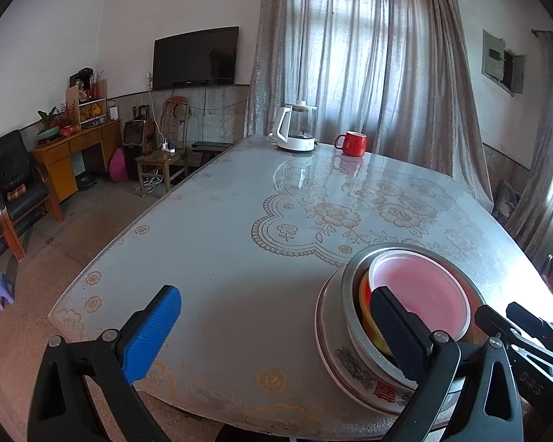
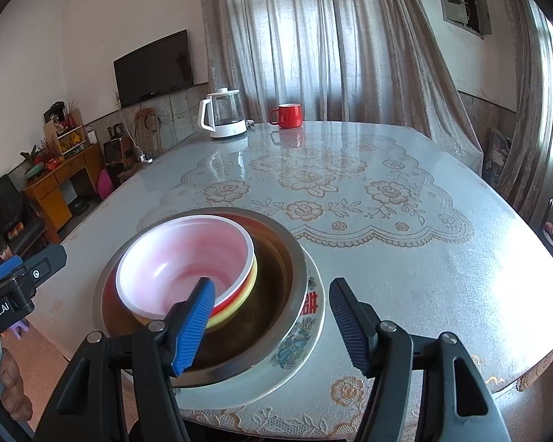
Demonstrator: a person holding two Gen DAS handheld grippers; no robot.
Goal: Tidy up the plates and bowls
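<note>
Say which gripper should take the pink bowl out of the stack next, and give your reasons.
Right. The right gripper is open, its left finger already inside the pink bowl at the near rim. The left gripper is open too, but centred beside the stack over bare table.

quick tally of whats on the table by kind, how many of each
Plates: 1, the floral plate under the stack
Bowls: 4, the steel bowl, yellow bowl, red bowl, pink bowl, nested
Mugs: 1, the red mug
Kettles: 1, the white kettle
Total: 7
</note>
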